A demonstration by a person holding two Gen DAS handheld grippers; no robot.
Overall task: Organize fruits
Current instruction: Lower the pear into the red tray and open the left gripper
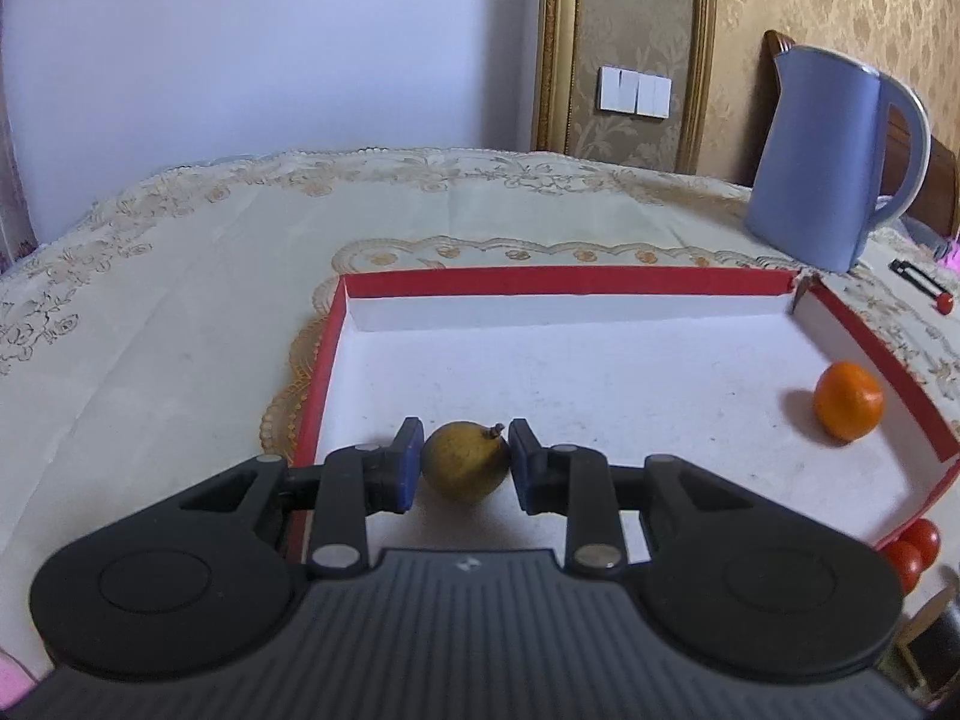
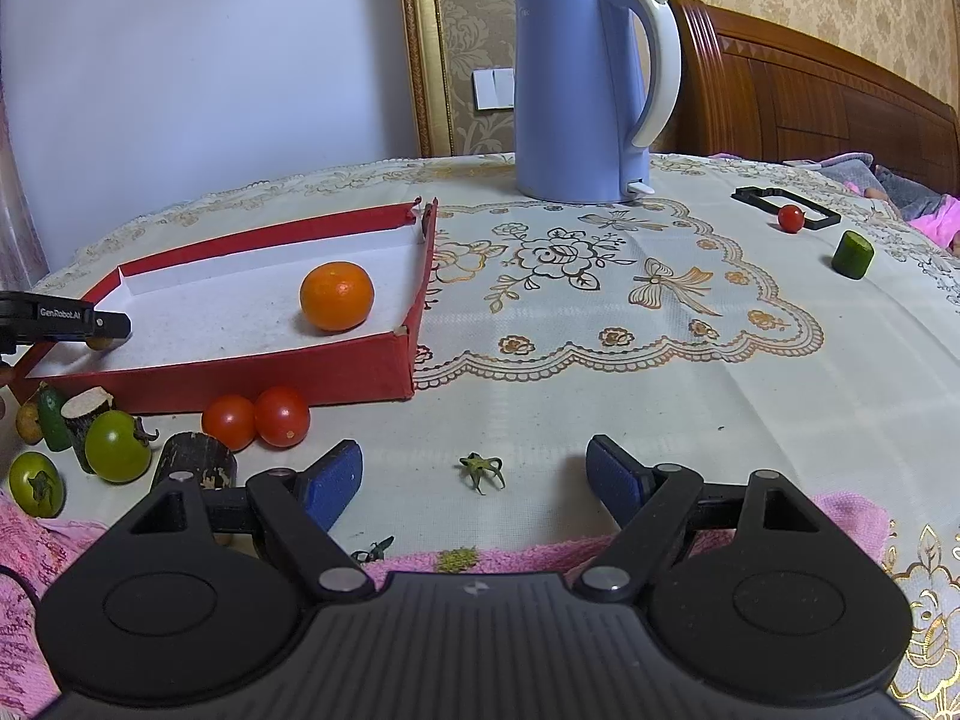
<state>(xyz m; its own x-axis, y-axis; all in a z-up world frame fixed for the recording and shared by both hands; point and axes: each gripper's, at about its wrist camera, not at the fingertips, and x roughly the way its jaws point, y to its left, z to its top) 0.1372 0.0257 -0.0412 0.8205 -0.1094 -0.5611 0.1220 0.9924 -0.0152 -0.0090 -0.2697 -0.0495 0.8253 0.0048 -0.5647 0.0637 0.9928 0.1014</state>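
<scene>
My left gripper is shut on a small brown-yellow round fruit with a short stem, held just over the white floor of the red-walled tray, near its left front corner. An orange lies in the tray against its right wall. From the right wrist view the left gripper reaches into the tray from the left, and the orange sits further right. My right gripper stands open above the tablecloth, with only a green tomato stem lying between its fingers.
A blue kettle stands behind the tray. In front of the tray lie two red tomatoes, two green tomatoes, cucumber pieces and dark stubs. Far right: a small red tomato, a cucumber piece, a black frame. Pink towel at the front edge.
</scene>
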